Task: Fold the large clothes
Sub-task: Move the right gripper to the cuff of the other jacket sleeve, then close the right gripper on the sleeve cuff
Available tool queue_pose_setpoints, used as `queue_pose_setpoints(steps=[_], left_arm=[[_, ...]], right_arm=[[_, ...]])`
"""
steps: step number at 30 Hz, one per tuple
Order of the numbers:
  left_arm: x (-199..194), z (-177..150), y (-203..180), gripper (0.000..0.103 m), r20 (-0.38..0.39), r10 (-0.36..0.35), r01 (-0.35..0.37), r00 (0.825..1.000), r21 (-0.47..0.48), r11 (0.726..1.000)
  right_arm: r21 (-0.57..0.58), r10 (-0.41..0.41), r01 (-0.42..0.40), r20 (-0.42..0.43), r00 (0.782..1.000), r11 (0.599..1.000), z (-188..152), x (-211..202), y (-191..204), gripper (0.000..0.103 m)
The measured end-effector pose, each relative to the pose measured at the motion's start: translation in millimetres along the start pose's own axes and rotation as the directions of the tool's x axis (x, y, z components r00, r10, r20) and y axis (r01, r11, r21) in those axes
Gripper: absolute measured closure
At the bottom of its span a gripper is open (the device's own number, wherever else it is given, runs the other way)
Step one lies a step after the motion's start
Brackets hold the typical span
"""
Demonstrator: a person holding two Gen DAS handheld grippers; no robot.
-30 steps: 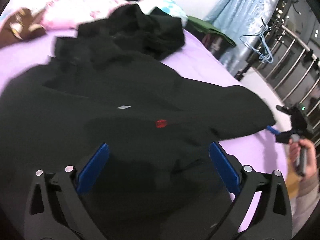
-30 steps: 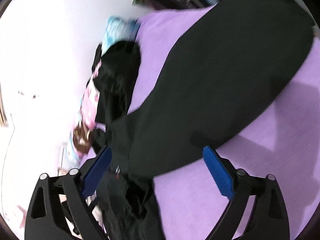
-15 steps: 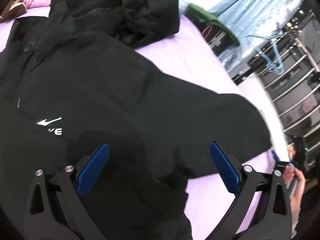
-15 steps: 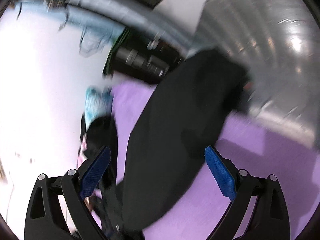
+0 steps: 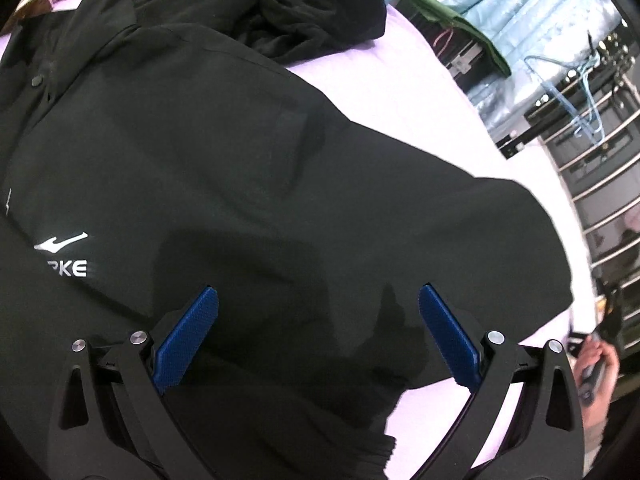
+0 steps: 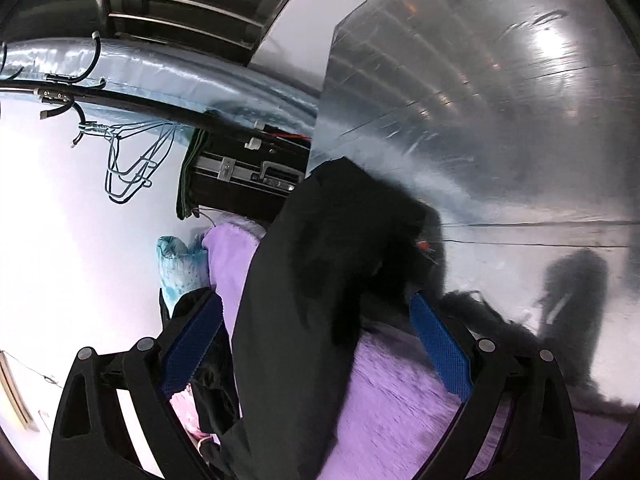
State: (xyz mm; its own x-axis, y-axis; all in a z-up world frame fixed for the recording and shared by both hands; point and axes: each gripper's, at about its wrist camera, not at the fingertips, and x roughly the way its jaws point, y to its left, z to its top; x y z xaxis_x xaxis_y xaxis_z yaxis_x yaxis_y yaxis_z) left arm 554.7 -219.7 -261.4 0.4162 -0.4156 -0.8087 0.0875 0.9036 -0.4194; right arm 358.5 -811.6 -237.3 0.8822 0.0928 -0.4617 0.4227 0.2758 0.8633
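A large black jacket (image 5: 248, 168) with a white logo (image 5: 64, 256) lies spread on a purple bed cover (image 5: 420, 92). One sleeve (image 5: 500, 248) stretches to the right. My left gripper (image 5: 318, 320) is open and empty, hovering over the jacket near the sleeve's base. My right gripper (image 6: 316, 328) is open and empty beside the bed's edge, with the sleeve end (image 6: 320, 272) between its blue pads (image 6: 436, 340), untouched. The hand holding the right gripper shows in the left wrist view (image 5: 596, 364).
A second crumpled black garment (image 5: 304, 12) lies past the jacket's collar. A green cloth (image 5: 452, 20) and a dark suitcase (image 6: 248, 180) sit beyond the bed. Blue hangers (image 6: 132, 160) hang on a rack. Metal railing (image 5: 600, 168) stands at right. Grey floor (image 6: 500, 140) borders the bed.
My left gripper moved closer over the jacket, and the logo came into view. My right gripper swung out toward the bed's edge and now looks along the sleeve end.
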Motion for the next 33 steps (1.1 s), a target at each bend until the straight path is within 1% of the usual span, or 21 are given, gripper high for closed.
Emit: queue_pose_setpoints(steps=[4, 6, 7, 10, 12, 13, 14, 15, 17, 19, 21, 23, 26, 28, 31, 33], left_arm=[[3.7, -3.5, -7.4, 0.006, 0.008, 0.050, -0.050, 0.999, 0.059, 0.997], [5.0, -4.9, -8.6, 0.006, 0.014, 0.070, -0.071, 0.997, 0.076, 0.995], [6.7, -5.5, -9.5, 0.006, 0.014, 0.079, -0.080, 0.997, 0.084, 0.993], [10.9, -8.0, -11.7, 0.006, 0.015, 0.100, -0.100, 0.995, 0.106, 0.989], [14.6, -9.1, -13.1, 0.006, 0.015, 0.114, -0.115, 0.993, 0.120, 0.986], [16.1, -10.3, -13.5, 0.006, 0.017, 0.122, -0.123, 0.992, 0.128, 0.984], [17.7, -11.0, -13.7, 0.006, 0.018, 0.127, -0.128, 0.992, 0.131, 0.983], [18.7, -11.4, -14.1, 0.006, 0.018, 0.131, -0.132, 0.991, 0.134, 0.982], [22.2, -12.4, -14.2, 0.006, 0.017, 0.144, -0.145, 0.989, 0.141, 0.979], [24.2, -13.1, -15.1, 0.007, 0.016, 0.154, -0.155, 0.988, 0.152, 0.976], [27.2, -14.0, -14.8, 0.007, 0.014, 0.162, -0.162, 0.987, 0.162, 0.974], [32.5, -15.0, -14.1, 0.007, 0.010, 0.170, -0.169, 0.985, 0.169, 0.971], [40.6, -20.0, -15.5, 0.007, 0.028, 0.195, -0.197, 0.980, 0.206, 0.959], [47.6, -24.6, -16.0, 0.007, 0.054, 0.209, -0.216, 0.976, 0.247, 0.945], [50.7, -28.0, -15.6, 0.007, 0.082, 0.222, -0.236, 0.972, 0.264, 0.935], [51.0, -27.5, -17.2, 0.007, 0.085, 0.233, -0.247, 0.969, 0.268, 0.931]], right_arm=[[0.003, 0.031, -0.030, -0.007, 1.000, 1.000, 0.5, 12.4, -0.1, 0.011], [-0.005, 0.031, -0.031, -0.008, 0.999, 1.000, 1.4, 17.8, 2.4, 0.012], [-0.010, 0.045, -0.045, -0.008, 0.999, 0.999, 1.5, 20.8, 5.4, 0.012], [-0.030, 0.056, -0.056, -0.005, 0.998, 0.998, 2.4, 25.0, 11.5, 0.014], [-0.034, 0.049, -0.049, -0.009, 0.999, 0.998, 1.8, 27.8, 10.9, 0.021], [-0.036, 0.047, -0.047, -0.014, 0.999, 0.998, 1.4, 29.6, 10.6, 0.026], [-0.038, 0.044, -0.045, -0.018, 0.999, 0.998, 1.4, 30.6, 10.5, 0.034], [-0.042, 0.042, -0.043, -0.023, 0.999, 0.998, 1.7, 31.8, 11.1, 0.039], [-0.057, 0.050, -0.052, -0.032, 0.998, 0.997, 1.2, 33.6, 12.3, 0.056], [-0.075, 0.051, -0.054, -0.041, 0.998, 0.996, -0.9, 34.8, 15.6, 0.067], [-0.086, 0.047, -0.051, -0.043, 0.998, 0.995, -2.8, 34.0, 18.0, 0.071], [-0.096, 0.051, -0.055, -0.043, 0.998, 0.994, -5.3, 32.9, 20.9, 0.084], [-0.113, 0.059, -0.064, -0.047, 0.997, 0.992, -9.0, 29.8, 25.8, 0.092], [-0.141, 0.052, -0.058, -0.046, 0.998, 0.988, -12.1, 26.5, 33.1, 0.093], [-0.248, 0.027, -0.034, -0.034, 0.999, 0.968, -21.9, 19.8, 58.6, 0.095], [-0.332, 0.029, -0.036, -0.026, 0.999, 0.943, -32.9, 14.1, 81.8, 0.096]])
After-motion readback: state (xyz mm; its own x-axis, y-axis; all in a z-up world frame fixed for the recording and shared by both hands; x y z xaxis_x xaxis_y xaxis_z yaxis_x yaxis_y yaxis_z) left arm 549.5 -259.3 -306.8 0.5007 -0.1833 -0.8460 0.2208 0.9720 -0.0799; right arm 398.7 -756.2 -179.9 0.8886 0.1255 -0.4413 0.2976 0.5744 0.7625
